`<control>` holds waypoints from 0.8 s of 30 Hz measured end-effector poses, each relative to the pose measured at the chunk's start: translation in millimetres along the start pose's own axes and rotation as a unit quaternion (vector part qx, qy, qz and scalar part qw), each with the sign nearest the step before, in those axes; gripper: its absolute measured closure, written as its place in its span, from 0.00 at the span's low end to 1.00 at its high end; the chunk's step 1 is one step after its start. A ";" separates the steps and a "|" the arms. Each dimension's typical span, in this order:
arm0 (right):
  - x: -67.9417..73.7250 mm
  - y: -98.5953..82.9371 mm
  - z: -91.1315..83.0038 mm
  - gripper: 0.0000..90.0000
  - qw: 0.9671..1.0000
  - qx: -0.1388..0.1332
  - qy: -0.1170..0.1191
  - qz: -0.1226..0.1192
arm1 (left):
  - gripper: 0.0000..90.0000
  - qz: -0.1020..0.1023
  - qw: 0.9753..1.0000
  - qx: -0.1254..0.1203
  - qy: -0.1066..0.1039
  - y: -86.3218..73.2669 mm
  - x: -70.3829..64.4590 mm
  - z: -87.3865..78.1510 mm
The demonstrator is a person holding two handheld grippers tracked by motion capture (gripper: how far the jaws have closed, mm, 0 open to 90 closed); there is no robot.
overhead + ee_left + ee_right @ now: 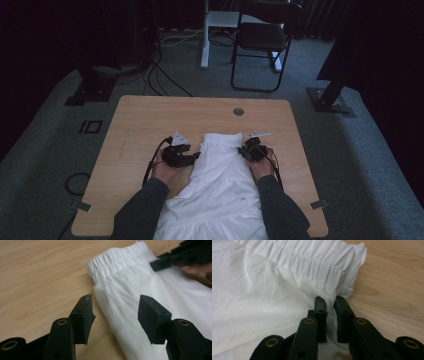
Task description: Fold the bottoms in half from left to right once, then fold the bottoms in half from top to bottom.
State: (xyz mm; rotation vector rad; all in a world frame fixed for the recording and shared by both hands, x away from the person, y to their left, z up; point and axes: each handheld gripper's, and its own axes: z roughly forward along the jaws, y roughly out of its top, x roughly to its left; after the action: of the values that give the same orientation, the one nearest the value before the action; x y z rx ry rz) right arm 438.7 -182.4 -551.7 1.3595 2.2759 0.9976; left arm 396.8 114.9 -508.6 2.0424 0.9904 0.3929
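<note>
Now one white skirt (224, 180) on table (140, 125); right claw (329, 305) pinching its edge, left claw (115, 315) wide open, holding nothing

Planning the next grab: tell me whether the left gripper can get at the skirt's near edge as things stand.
Probably yes: the left gripper is open, its jaws astride the white skirt's edge, with nothing between them.

Wooden surface (145, 125) with a round cable grommet (238, 111) near the far edge. Grey carpet (45, 150) all around. Black folding chair (262, 40) behind the surface, beside a white desk leg (204, 35). Black cables (160, 75) run across the floor at far left. Black stand bases (330, 100) on both sides.
</note>
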 end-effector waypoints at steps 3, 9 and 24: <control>-0.5 -0.4 0.0 0.91 1.000 -0.001 0.002 0.002 | 0.49 0.006 1.000 0.017 0.003 4.2 -2.6 19.5; -1.3 -1.0 0.0 0.91 1.000 -0.003 0.005 0.005 | 0.41 -0.015 0.999 0.041 0.005 2.9 -2.2 50.2; -1.9 -1.3 -0.1 0.91 1.000 -0.004 0.007 0.007 | 0.31 -0.049 0.998 0.039 -0.023 8.5 2.8 76.5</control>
State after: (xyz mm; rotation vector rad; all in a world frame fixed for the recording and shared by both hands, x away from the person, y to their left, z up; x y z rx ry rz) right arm 438.8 -184.5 -552.6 1.3728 2.2728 1.0218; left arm 446.7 72.9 -549.7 2.0531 1.0884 0.2567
